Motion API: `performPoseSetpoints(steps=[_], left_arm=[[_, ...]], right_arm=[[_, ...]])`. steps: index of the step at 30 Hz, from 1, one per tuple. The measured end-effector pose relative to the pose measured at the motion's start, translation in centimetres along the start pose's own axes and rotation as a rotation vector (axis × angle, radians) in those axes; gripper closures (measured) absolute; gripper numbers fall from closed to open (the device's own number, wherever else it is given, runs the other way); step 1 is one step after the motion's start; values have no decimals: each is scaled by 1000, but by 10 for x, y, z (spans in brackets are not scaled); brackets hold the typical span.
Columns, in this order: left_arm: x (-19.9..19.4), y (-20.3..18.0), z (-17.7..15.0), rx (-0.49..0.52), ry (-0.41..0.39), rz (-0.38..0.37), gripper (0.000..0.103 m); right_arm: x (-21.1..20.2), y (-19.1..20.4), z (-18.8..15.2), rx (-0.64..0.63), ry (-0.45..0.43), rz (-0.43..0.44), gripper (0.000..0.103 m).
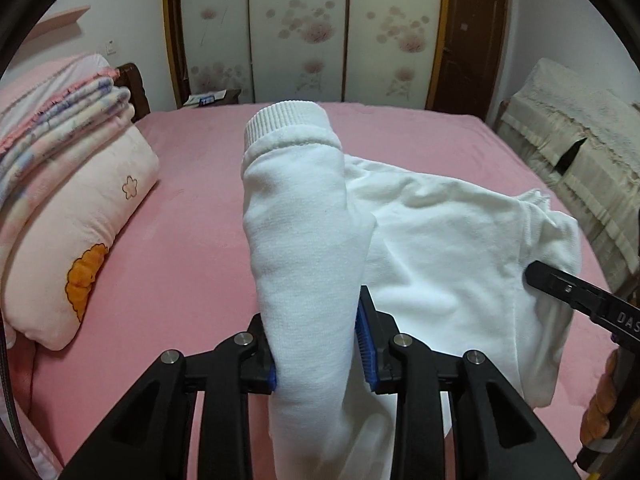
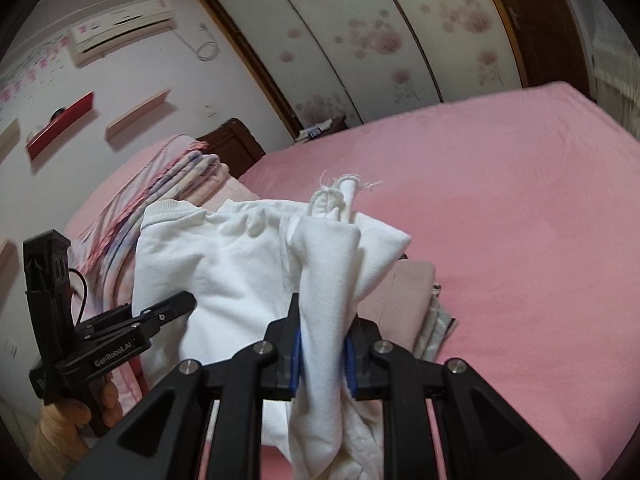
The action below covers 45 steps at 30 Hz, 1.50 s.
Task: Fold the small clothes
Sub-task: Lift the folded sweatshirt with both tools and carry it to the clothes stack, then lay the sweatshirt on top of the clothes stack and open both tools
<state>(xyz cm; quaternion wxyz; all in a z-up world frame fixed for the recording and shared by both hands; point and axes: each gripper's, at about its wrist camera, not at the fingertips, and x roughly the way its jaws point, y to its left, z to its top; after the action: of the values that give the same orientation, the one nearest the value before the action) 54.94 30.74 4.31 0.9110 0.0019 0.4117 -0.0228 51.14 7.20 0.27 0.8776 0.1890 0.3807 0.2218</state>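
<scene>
On the pink bed (image 1: 192, 216), left of the white garment (image 1: 440, 240), lies a pillow (image 1: 80, 240) with folded blankets (image 1: 68, 112) on top. My left gripper (image 1: 316, 350) is clamped on its cuffed sleeve (image 1: 296, 184), held above the bed. My right gripper (image 2: 322, 354) pinches a bunched, frayed edge (image 2: 332, 264), perhaps the hem. Right of the garment, folded clothes (image 2: 420, 304) rest on the bed.

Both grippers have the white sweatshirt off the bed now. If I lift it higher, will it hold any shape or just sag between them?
The white sweatshirt will probably sag: its body already droops in soft folds between the left gripper and right gripper. The cuffed sleeve bunches thick in the left jaws, so slipping looks unlikely. The frayed edge in the right grip may be a weaker hold.
</scene>
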Motion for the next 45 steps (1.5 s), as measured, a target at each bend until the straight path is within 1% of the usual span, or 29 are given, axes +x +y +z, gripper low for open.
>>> performPoseSetpoints(steps=[1, 2, 3, 4, 5, 6, 7, 8, 9, 10, 11, 12, 13, 14, 15, 18, 20, 22, 24, 26, 31, 36, 38, 42, 45], left_arm=[[20, 2, -1, -10, 19, 2, 73], [44, 6, -2, -13, 40, 10, 70], [60, 7, -3, -11, 60, 26, 69], [82, 9, -6, -1, 88, 47, 66], [95, 10, -9, 5, 97, 60, 60], [108, 12, -13, 8, 79, 79, 55], [113, 14, -16, 5, 47, 87, 48], [117, 16, -17, -10, 6, 95, 37], [119, 19, -19, -28, -18, 105, 31], [121, 21, -21, -47, -38, 120, 18], [123, 24, -24, -65, -55, 130, 11], [120, 26, -30, -79, -72, 136, 9], [120, 27, -33, -89, -88, 142, 5], [121, 32, -37, -96, -109, 145, 4], [121, 36, -40, -105, -124, 144, 3], [111, 38, -47, -124, -146, 143, 3], [101, 36, -50, -124, -157, 174, 3], [84, 30, -52, -118, -173, 207, 3], [66, 23, -54, -122, -186, 218, 3], [43, 13, -57, -141, -189, 196, 3], [-18, -21, -72, -170, -165, 95, 2], [-96, -72, -98, -184, -140, -27, 2], [-126, -95, -110, -178, -140, -45, 1], [-184, -143, -138, -150, -141, -33, 1], [-224, -177, -163, -126, -152, -43, 1]], right_arm=[[17, -5, 1, 18, 16, -7, 87], [30, -9, 2, 20, 26, -25, 87], [46, -15, 1, 15, 39, -53, 87], [57, -21, 0, 14, 50, -70, 86], [65, -25, -1, 11, 58, -94, 86], [74, -31, -2, 12, 68, -111, 86], [81, -37, -5, 8, 79, -134, 85], [89, -43, -9, -9, 86, -161, 84], [92, -46, -12, -23, 87, -182, 82], [96, -49, -16, -48, 84, -212, 78], [98, -51, -21, -76, 74, -232, 74], [95, -53, -26, -98, 61, -239, 71], [92, -53, -30, -129, 36, -255, 62], [89, -51, -33, -151, 15, -271, 54], [86, -50, -35, -173, -6, -287, 51], [78, -49, -36, -199, -23, -292, 50], [67, -46, -34, -203, -32, -296, 49], [54, -40, -32, -210, -46, -300, 48], [35, -33, -30, -215, -56, -298, 48], [19, -26, -29, -213, -56, -291, 48], [-44, -11, -35, -223, -46, -286, 48], [-125, 2, -51, -237, -48, -285, 48], [-152, 7, -59, -238, -48, -284, 48], [-214, 16, -87, -248, -55, -290, 48], [-255, 16, -112, -255, -61, -286, 46]])
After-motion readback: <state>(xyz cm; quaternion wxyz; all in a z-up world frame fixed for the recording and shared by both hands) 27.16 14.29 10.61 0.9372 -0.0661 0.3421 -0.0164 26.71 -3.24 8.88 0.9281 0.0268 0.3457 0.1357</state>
